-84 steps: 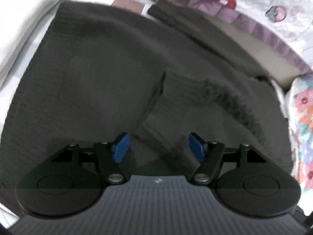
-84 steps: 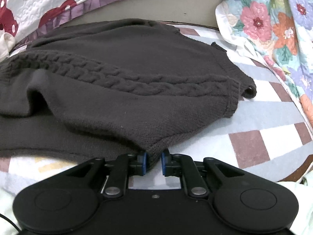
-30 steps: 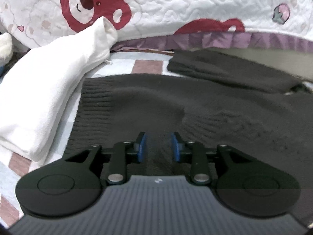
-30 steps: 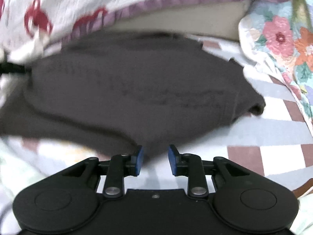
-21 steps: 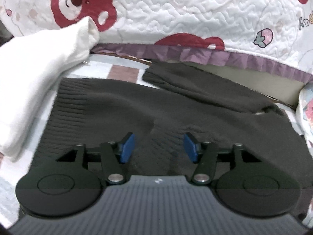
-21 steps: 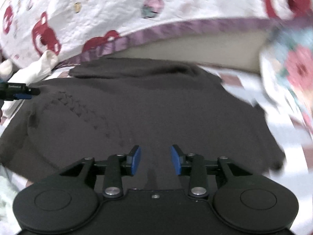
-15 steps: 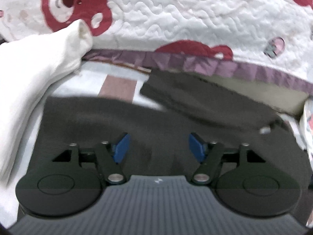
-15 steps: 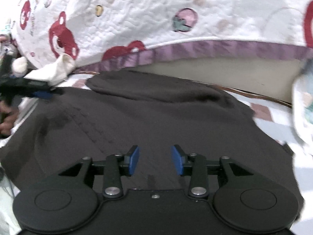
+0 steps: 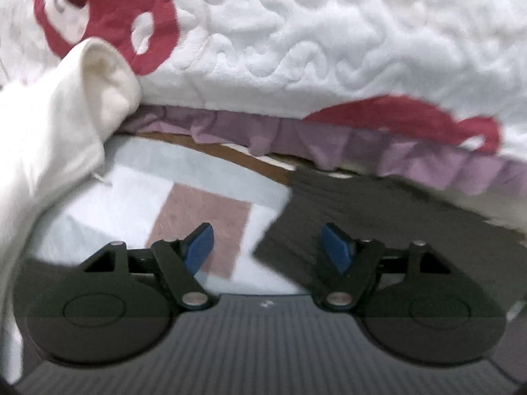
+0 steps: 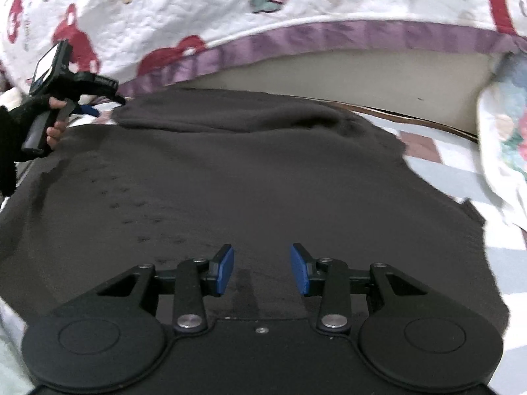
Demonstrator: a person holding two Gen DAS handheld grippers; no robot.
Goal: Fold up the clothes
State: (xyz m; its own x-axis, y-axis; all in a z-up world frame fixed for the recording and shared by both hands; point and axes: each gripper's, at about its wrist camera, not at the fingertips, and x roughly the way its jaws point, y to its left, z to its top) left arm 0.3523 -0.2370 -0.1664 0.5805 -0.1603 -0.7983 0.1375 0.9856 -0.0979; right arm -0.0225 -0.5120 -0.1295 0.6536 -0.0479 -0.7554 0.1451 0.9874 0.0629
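The dark sweater (image 10: 230, 181) lay flat on the checked bedsheet (image 9: 204, 217), and it filled most of the space in front of the quilt with red bears (image 10: 230, 10). It looked like a thick and soft knit, rather heavy for a piece of clothing, so I judged that it would sag and stretch when lifted and would not slide easily on the sheet. The best places to take hold seemed to be the firm edges, such as the ribbed hem or the cuff, and not the loose middle. One sleeve (image 10: 224, 115) was stretched along the far side of the sweater, close under the purple border of the quilt, and its long axis ran from side to side in the right wrist view. The end of this sleeve (image 9: 296, 217) pointed toward the white cloth (image 9: 49, 125), which lay beside the sweater. The left gripper (image 9: 268, 247) was wide open and held nothing; the sleeve end was between its fingers, nearer to one of them, but I could not tell if it touched. The right gripper (image 10: 262, 269) was also open and empty, above the body of the sweater.
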